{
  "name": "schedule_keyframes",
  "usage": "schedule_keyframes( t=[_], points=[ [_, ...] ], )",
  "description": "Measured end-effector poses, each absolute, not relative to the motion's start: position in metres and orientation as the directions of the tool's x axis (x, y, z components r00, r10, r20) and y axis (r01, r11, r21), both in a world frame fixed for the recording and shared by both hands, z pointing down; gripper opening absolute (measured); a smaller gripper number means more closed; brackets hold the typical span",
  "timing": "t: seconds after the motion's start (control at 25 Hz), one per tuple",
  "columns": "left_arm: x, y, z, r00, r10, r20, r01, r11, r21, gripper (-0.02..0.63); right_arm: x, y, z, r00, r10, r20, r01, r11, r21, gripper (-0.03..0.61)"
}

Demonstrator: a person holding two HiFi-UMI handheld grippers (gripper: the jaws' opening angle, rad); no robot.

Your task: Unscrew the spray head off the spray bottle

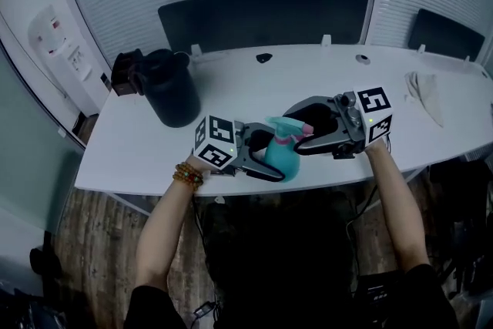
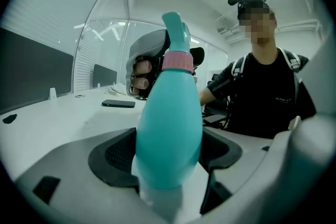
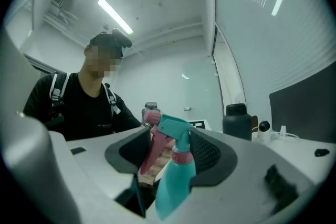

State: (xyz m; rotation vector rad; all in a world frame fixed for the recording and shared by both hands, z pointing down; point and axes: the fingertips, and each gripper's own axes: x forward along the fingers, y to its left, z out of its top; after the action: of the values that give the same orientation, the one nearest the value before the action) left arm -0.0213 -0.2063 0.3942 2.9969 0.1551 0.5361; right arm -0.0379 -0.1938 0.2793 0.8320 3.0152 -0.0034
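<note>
One pink trigger — right gripper view shows it, left doesn't.

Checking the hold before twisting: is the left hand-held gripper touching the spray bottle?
Touching: left gripper view shows the left hand-held gripper clamping the spray bottle on both sides.

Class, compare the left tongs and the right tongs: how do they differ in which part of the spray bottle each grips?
The left tongs clamp the teal bottle body; the right tongs close on the spray head with its pink trigger. In the head view the left tongs reach in from the left, the right tongs from the right. Shared: both hold the same bottle.
</note>
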Motion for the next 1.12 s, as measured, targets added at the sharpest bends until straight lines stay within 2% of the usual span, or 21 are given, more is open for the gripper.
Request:
schedule_keyframes(
  t=[0.08, 0.16, 0.36, 0.48, 0.64, 0.92, 1.12],
  points=[
    [-0.022, -0.213, 0.395, 0.934, 0.074, 0.349, 0.038, -0.993, 0.108, 0.374, -0.037, -0.198, 0.279, -0.88, 0.474, -0.019, 0.473, 0.88, 0.032, 0.233],
    [-0.024, -0.223, 0.397, 0.934, 0.01, 0.356, -0.031, -0.994, 0.108, 0.374, -0.032, -0.209, 0.275, -0.926, 0.374, -0.047, 0.369, 0.926, 0.081, 0.233],
    [-0.04, -0.264, 0.398, 0.886, -0.291, 0.359, -0.35, -0.931, 0.108, 0.374, -0.007, -0.241, 0.255, -0.994, -0.036, -0.108, -0.056, 0.98, 0.192, 0.233],
    [-0.055, -0.289, 0.398, 0.799, -0.48, 0.362, -0.547, -0.83, 0.106, 0.374, -0.012, -0.236, 0.254, -0.968, -0.244, -0.049, -0.248, 0.928, 0.279, 0.233],
    [-0.065, -0.31, 0.398, 0.673, -0.645, 0.363, -0.716, -0.691, 0.101, 0.374, -0.036, -0.249, 0.267, -0.887, -0.459, 0.055, -0.416, 0.844, 0.339, 0.233],
    [-0.068, -0.316, 0.401, 0.573, -0.731, 0.37, -0.807, -0.581, 0.101, 0.374, -0.061, -0.3, 0.282, -0.789, -0.604, 0.109, -0.571, 0.788, 0.232, 0.233],
    [-0.075, -0.322, 0.397, 0.498, -0.792, 0.354, -0.862, -0.496, 0.104, 0.374, -0.08, -0.314, 0.278, -0.75, -0.653, 0.11, -0.624, 0.752, 0.213, 0.233]
  ],
)
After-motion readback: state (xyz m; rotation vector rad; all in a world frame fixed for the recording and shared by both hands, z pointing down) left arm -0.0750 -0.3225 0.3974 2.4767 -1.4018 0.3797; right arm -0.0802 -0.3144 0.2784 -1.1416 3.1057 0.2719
